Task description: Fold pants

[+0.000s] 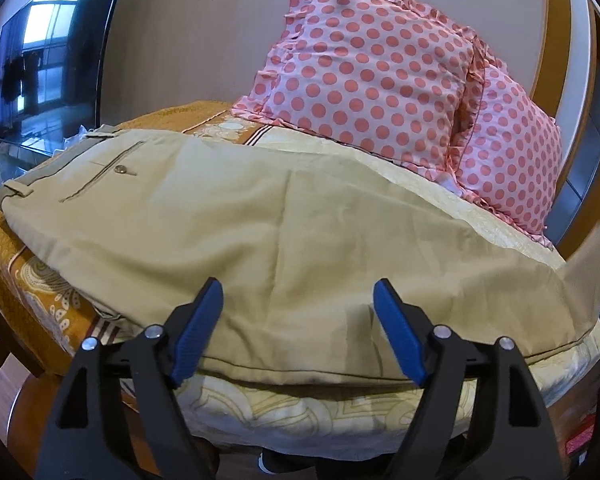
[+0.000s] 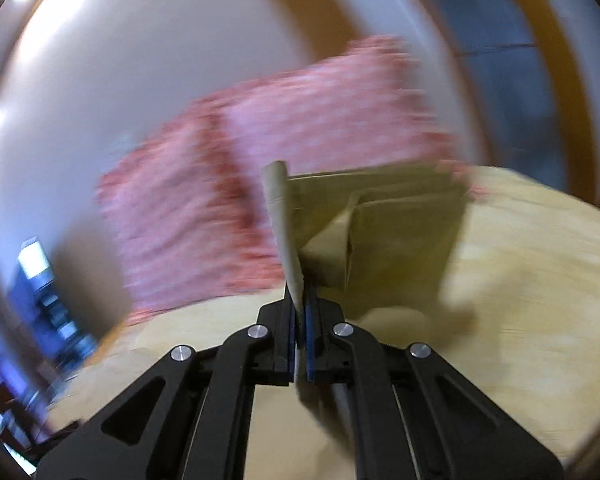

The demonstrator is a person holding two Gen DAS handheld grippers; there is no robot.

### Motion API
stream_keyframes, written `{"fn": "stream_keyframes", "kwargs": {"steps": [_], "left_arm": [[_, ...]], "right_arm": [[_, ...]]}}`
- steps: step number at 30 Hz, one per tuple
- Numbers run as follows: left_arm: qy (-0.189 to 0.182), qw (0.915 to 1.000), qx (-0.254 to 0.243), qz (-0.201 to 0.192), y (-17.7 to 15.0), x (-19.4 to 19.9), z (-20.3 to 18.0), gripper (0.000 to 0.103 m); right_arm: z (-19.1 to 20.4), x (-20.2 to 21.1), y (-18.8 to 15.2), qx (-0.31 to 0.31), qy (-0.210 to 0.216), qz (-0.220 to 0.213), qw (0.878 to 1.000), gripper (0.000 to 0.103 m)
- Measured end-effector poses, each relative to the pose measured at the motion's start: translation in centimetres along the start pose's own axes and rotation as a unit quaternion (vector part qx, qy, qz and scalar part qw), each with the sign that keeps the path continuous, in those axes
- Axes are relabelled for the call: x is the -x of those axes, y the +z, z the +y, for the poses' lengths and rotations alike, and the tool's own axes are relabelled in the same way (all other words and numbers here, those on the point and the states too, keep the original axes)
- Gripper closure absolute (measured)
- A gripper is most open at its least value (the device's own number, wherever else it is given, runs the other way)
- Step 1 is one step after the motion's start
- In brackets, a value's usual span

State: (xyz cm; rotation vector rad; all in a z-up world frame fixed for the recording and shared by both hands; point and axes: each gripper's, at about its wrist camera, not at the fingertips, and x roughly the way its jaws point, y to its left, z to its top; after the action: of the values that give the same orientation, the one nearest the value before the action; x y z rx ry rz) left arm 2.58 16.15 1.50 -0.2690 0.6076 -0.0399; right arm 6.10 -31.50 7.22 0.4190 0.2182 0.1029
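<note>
Khaki pants [image 1: 260,232] lie spread across the bed, waistband and buttoned back pocket [image 1: 104,172] at the left. My left gripper [image 1: 298,300] is open, its blue pads just above the near edge of the pants, holding nothing. My right gripper [image 2: 299,300] is shut on the pants' leg end [image 2: 372,224], which is lifted off the bed and stands up in front of the camera. The right wrist view is motion-blurred.
Two pink polka-dot pillows [image 1: 372,76] lean at the head of the bed. A yellow and orange patterned bedspread [image 1: 28,276] covers the bed. A dark TV screen [image 1: 48,60] stands at the left. A wooden headboard [image 1: 556,40] curves at the right.
</note>
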Motion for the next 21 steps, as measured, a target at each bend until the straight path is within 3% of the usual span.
{"fn": "stream_keyframes", "kwargs": {"steps": [1, 4, 6, 7, 8, 9, 11, 12, 14, 16, 18, 20, 21], "left_arm": [[-0.002, 1.0000, 0.003, 0.000, 0.0, 0.1, 0.0, 0.026], [-0.022, 0.9992, 0.032, -0.003, 0.4, 0.8, 0.5, 0.026], [-0.022, 0.9989, 0.042, -0.008, 0.6, 1.6, 0.9, 0.026], [-0.019, 0.9988, 0.043, -0.012, 0.7, 2.0, 1.1, 0.026], [-0.014, 0.9987, 0.045, -0.018, 0.8, 2.5, 1.4, 0.026], [-0.008, 0.9985, 0.048, -0.025, 0.9, 3.2, 2.0, 0.026], [0.014, 0.9975, 0.057, -0.040, 1.1, 4.3, 3.4, 0.025], [0.024, 0.9967, 0.062, -0.046, 1.1, 4.7, 4.1, 0.025], [0.043, 0.9944, 0.081, -0.052, 1.3, 5.0, 5.8, 0.025], [0.058, 0.9898, 0.116, -0.059, 1.4, 5.1, 7.9, 0.025], [0.071, 0.9844, 0.148, -0.064, 1.3, 5.1, 9.6, 0.026], [0.079, 0.9790, 0.175, -0.067, 1.2, 5.2, 11.0, 0.026], [0.084, 0.9759, 0.189, -0.069, 1.2, 5.2, 11.8, 0.026]], "right_arm": [[3.3, -1.5, -0.4, 0.016, 0.049, 0.013, 0.999, 0.099], [10.0, -4.4, -2.9, 0.049, 0.141, 0.061, 0.987, 0.099], [15.8, -7.1, -7.4, 0.120, 0.180, 0.137, 0.967, 0.096], [17.9, -8.0, -9.9, 0.162, 0.191, 0.180, 0.951, 0.087], [19.2, -8.6, -11.9, 0.194, 0.191, 0.212, 0.939, 0.080], [20.5, -9.0, -14.4, 0.231, 0.187, 0.246, 0.923, 0.065], [21.2, -8.9, -16.2, 0.250, 0.194, 0.258, 0.913, 0.055], [21.2, -8.7, -16.2, 0.246, 0.202, 0.257, 0.912, 0.052], [20.5, -8.8, -15.2, 0.225, 0.199, 0.239, 0.923, 0.047], [19.6, -9.3, -14.3, 0.213, 0.172, 0.221, 0.936, 0.047], [19.1, -10.6, -14.3, 0.212, 0.128, 0.230, 0.941, 0.047], [19.1, -12.4, -16.0, 0.239, 0.093, 0.285, 0.924, 0.047], [19.4, -12.6, -16.9, 0.268, 0.084, 0.293, 0.914, 0.046]]}}
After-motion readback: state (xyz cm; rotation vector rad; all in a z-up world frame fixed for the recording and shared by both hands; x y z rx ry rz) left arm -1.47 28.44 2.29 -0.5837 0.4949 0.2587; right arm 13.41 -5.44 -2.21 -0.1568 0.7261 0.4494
